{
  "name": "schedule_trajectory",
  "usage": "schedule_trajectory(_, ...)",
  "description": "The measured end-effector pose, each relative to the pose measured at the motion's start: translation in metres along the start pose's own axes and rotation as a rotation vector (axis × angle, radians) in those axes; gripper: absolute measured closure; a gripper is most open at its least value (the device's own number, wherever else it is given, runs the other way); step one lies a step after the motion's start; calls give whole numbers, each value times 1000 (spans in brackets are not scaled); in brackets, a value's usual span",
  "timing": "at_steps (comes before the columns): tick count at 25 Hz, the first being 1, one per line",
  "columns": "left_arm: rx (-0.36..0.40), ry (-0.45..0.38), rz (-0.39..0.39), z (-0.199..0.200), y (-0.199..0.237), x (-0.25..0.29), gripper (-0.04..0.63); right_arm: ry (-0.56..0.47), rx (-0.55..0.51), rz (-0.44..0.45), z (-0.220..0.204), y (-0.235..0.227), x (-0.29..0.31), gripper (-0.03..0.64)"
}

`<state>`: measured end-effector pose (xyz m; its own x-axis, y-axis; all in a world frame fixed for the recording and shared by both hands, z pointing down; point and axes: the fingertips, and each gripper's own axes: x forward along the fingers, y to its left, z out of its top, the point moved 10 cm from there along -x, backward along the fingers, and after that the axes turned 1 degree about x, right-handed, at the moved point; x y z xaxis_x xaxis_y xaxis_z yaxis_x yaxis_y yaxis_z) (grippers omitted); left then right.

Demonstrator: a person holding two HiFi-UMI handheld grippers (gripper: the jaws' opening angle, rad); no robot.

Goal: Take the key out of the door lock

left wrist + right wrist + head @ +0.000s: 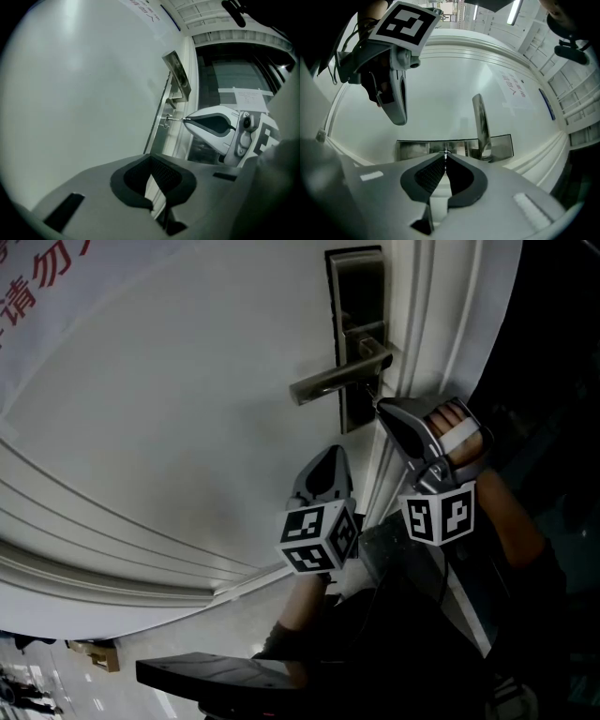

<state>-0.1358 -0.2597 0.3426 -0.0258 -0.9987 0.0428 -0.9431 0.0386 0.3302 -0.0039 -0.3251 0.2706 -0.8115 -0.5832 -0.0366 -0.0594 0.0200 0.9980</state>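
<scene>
On the metal lock plate (pixel 349 287), just beside where the handle (pixel 328 382) joins it, the key (pixel 174 118) is sitting in the keyhole with its free end sticking out from the door (pixel 187 409). The right gripper (pixel 445 154) has it: the jaws are squeezed nearly together with the thin key pinched right at the very tips. From its own view you only see a little sliver of metal between the dark pads (pixel 426 176). From the left gripper view it's clearer, with the short key shaft bridging the gap between the plate and the nose of the right gripper. The left gripper (pixel 151 157) is off to the side of the right one and apart from the key. Its jaw tips look pressed together with nothing between them, and it's pointing along the door face. Count-wise: one key, one lock plate, one handle, one door, two grippers, each with its marker cube. There's also one white sheet (pixel 37 287) with red characters stuck on the door, well away from the lock.
</scene>
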Motion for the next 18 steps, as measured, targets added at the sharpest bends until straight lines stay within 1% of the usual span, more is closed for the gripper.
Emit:
schedule_trajectory(5,2,-12,-2,0,0,0,595,3,-4,-1,-1,0,-1,604)
schedule_trajectory(13,-3,2,-9,0,-2,-3,595,2,-4,-2,0,1,-3,604)
schedule_trajectory(18,6,-2,2,-1,-1,-3,595,1,-5,-2,0,1,-5,604)
